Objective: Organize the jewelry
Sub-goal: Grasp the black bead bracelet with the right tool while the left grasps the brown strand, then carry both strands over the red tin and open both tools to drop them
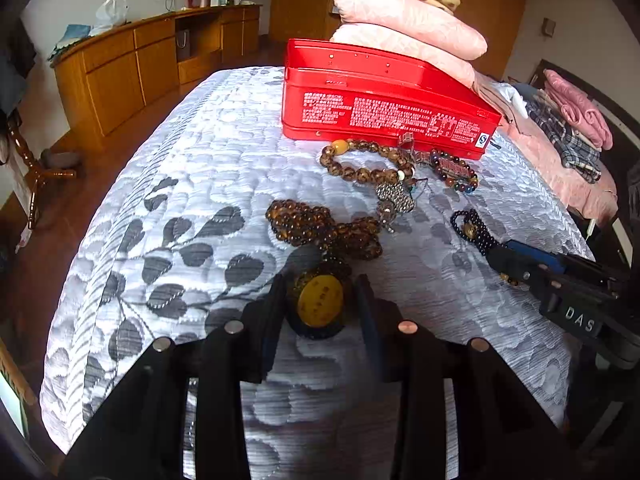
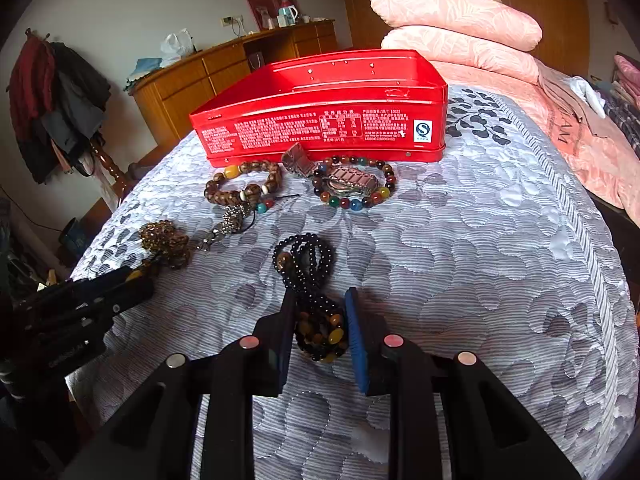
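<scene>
Red tin box (image 2: 320, 120) is sitting open-topped on the quilted bed (image 2: 480, 280), with the jewelry lying loose in front of it. The left tongs (image 1: 320, 304) are standing apart on either side of the yellow pendant (image 1: 320, 300) of the brown bead necklace (image 1: 320, 228), the pads seeming to be near it but not yet pressing. The right tongs (image 2: 320, 328) are bracketing the amber-and-black bead cluster at the near end of the black bead strand (image 2: 306, 258); I cannot tell whether they are already pinching it. Nearer the box, the wooden bracelet (image 2: 244, 186) and the multicolour bracelet (image 2: 354, 186), with a watch (image 2: 348, 182) inside it, are lying untouched.

To do this grasp well, each pair of tongs is probably needing to close squarely on the solid part, pendant or cluster, rather than on loose strand, then lift high enough that the trailing beads are clearing the box wall before lowering inside, keeping the two strands well apart so they are not tangling
</scene>
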### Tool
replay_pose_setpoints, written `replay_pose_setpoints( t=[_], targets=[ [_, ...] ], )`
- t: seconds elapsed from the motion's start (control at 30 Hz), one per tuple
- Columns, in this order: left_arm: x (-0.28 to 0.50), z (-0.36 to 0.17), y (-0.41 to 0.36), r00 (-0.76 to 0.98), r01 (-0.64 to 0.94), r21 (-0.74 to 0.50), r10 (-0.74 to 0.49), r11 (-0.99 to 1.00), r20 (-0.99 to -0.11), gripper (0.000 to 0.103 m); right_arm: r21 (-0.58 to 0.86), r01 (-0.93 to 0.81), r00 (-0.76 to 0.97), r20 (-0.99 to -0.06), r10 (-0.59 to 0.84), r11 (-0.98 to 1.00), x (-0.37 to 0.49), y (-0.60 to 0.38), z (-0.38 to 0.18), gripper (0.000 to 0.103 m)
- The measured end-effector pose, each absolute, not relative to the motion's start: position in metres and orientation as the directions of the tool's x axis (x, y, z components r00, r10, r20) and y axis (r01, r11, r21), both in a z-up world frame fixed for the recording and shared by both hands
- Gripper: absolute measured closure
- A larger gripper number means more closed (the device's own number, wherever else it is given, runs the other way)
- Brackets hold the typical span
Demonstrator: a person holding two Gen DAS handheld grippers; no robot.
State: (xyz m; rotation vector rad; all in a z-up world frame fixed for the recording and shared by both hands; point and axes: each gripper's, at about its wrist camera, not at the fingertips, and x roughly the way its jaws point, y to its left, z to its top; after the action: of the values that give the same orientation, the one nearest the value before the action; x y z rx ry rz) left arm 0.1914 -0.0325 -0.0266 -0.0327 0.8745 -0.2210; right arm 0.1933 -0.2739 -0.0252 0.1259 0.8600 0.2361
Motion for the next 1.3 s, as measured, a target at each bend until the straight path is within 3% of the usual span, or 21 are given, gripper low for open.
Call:
replay_pose_setpoints(
  t=[0.13, 0.27, 0.4, 0.7, 0.87, 0.93, 1.07, 1.3],
  targets=[
    [0.203, -0.023, -0.033, 0.624, 0.169, -0.126, -0.205, 0.977, -0.754, 0.050, 0.205, -0.155, 0.628, -0.734, 0.257, 0.966, 0.194, -0.274, -0.025, 0.078],
    [0.209, -0.019, -0.040, 0.632, 0.178, -0.116, -0.204, 0.977, -0.747, 0.045, 0.214, -0.156, 0.626, -0.733, 0.264, 0.964, 0.196, -0.275, -0.025, 0.078],
    [0.216, -0.024, -0.043, 0.611, 0.175, -0.120, -0.204, 0.977, -0.765, 0.055, 0.216, -0.157, 0.626, -0.733, 0.266, 0.964, 0.196, -0.275, -0.025, 0.078],
    [0.219, -0.031, -0.045, 0.627, 0.176, -0.107, -0.195, 0.979, -0.754, 0.055, 0.183, -0.163, 0.628, -0.739, 0.245, 0.969, 0.202, -0.269, -0.025, 0.075],
    [0.217, -0.031, -0.041, 0.639, 0.154, -0.108, -0.182, 0.982, -0.747, 0.066, 0.131, -0.166, 0.636, -0.744, 0.208, 0.977, 0.200, -0.262, -0.025, 0.075],
    [0.214, -0.030, -0.043, 0.648, 0.156, -0.093, -0.173, 0.983, -0.741, 0.078, 0.114, -0.166, 0.639, -0.744, 0.195, 0.979, 0.200, -0.261, -0.025, 0.076],
    [0.212, -0.028, -0.042, 0.654, 0.155, -0.093, -0.173, 0.984, -0.736, 0.082, 0.111, -0.158, 0.646, -0.740, 0.187, 0.981, 0.197, -0.261, -0.024, 0.082],
    [0.204, -0.021, -0.036, 0.673, 0.149, -0.123, -0.192, 0.981, -0.714, 0.087, 0.134, -0.143, 0.672, -0.715, 0.196, 0.981, 0.188, -0.265, -0.015, 0.083]
  ],
)
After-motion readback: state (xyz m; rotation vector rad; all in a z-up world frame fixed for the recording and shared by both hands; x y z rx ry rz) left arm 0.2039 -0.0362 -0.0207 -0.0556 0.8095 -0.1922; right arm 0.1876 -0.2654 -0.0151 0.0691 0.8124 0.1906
